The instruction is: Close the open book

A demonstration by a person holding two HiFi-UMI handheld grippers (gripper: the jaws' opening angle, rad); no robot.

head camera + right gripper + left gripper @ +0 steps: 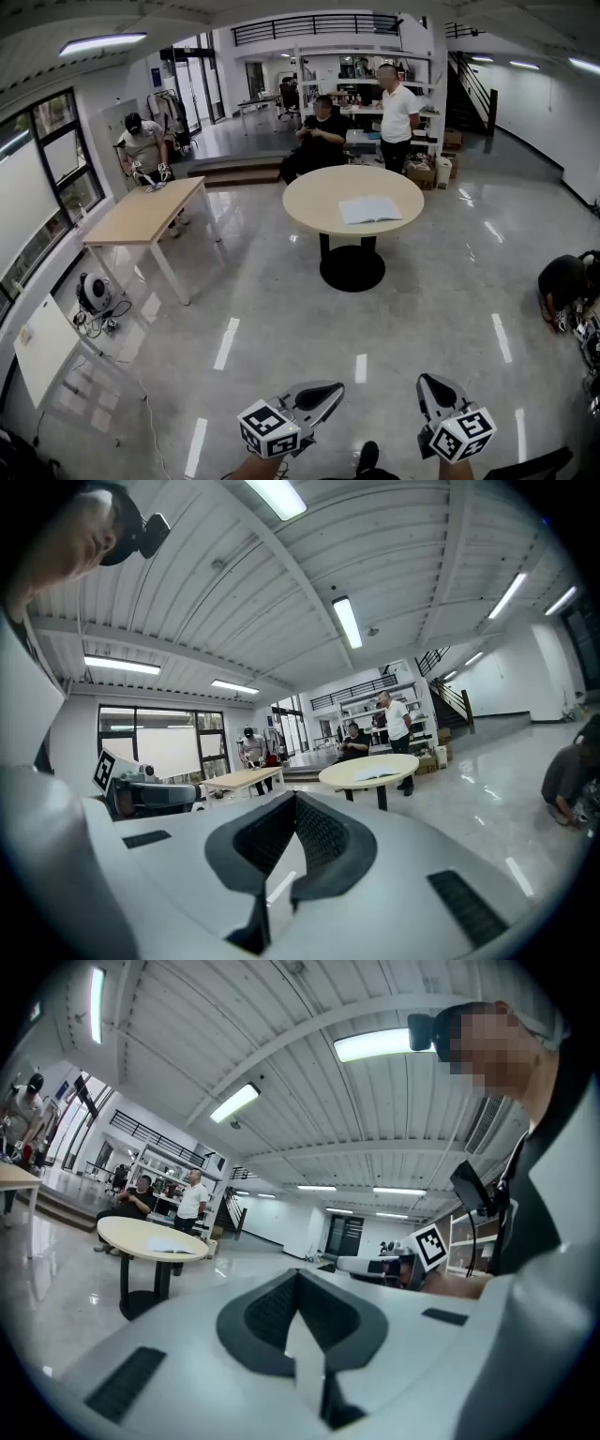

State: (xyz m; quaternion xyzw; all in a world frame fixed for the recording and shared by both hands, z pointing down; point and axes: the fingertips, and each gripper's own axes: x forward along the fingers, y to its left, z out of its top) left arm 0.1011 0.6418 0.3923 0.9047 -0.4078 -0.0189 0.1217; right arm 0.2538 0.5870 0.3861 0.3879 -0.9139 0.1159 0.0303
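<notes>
Approach is the step in hand, as I judge it: the open book [369,209] lies flat, pages up, on the round table [314,214] in the upper centre of the head view. It sits toward that table's right side, well apart from both grippers, which show at the bottom edge of the frame. Nothing has touched the book, so the closing itself is not yet begun.

The next move calls for crossing the shiny floor [281,319] to the table. Then one gripper must get under or against one half of the book and fold it over onto the other.

The left gripper [336,390] sits at lower centre-left and the right gripper [427,381] at lower right, both held low and roughly level, their tips aimed up the frame toward the table. Each gripper view shows its jaws brought together at the tips with nothing between them.
</notes>
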